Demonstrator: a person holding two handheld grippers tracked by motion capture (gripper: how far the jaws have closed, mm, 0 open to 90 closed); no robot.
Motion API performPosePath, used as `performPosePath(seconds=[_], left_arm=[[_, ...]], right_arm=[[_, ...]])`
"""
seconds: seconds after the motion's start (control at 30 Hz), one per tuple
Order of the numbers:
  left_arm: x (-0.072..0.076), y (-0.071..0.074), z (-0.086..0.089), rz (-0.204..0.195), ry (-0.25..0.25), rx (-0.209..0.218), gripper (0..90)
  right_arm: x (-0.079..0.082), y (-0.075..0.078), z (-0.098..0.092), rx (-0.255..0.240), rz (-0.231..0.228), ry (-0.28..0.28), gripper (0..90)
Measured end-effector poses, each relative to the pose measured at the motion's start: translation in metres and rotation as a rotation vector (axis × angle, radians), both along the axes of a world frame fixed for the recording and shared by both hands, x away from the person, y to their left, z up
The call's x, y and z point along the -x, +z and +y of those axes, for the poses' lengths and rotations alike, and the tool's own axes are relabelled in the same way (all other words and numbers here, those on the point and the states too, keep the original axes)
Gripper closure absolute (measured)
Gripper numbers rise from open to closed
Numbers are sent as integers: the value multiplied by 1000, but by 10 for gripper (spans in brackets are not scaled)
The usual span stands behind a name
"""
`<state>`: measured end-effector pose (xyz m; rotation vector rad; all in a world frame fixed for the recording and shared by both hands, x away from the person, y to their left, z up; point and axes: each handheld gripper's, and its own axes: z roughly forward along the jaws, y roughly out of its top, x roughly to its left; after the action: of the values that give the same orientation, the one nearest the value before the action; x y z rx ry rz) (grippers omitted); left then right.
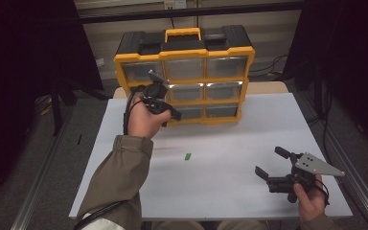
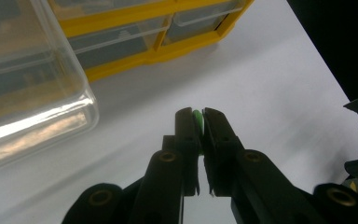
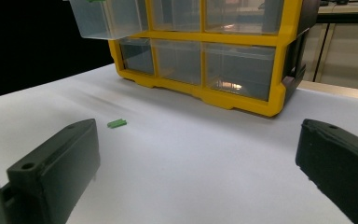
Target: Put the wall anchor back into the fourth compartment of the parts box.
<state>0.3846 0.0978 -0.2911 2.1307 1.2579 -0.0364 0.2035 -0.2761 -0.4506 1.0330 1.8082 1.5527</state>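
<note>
A yellow-and-black drawer cabinet [image 1: 184,72] with clear drawers stands at the back of the white table [image 1: 249,139]. One clear drawer [image 2: 23,88] is pulled out on its left side, also seen as the drawer [image 3: 107,18]. My left gripper [image 1: 170,114] is raised in front of the cabinet, just below that drawer. In the left gripper view its jaws [image 2: 198,122] are shut on a small green piece [image 2: 197,119]. A second green piece [image 1: 188,156] lies on the table, also seen as the piece [image 3: 117,123]. My right gripper [image 1: 270,163] stands open near the front right, nothing between its fingers.
Dark floor and black stand legs flank the table on both sides. Metal rails run along the left and right table edges. Cables hang behind the cabinet near the wall.
</note>
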Motion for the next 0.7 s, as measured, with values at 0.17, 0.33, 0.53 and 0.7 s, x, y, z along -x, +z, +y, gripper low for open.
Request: performPosePath(seconds=[0.17,0.33,0.53,0.7], left_arm=[[-3,5,2,6,19,13,851],[-6,12,5,2,11,4,851],[-8,19,7,2,32,-6,851],[-11,23,8,1,47,-7,851]], right_arm=[[0,0,0,-3,4,-1,0],[0,0,0,-5,6,-1,0],[1,0,0,-22,10,-13,0],[2,0,-1,-11,10,-3,0]])
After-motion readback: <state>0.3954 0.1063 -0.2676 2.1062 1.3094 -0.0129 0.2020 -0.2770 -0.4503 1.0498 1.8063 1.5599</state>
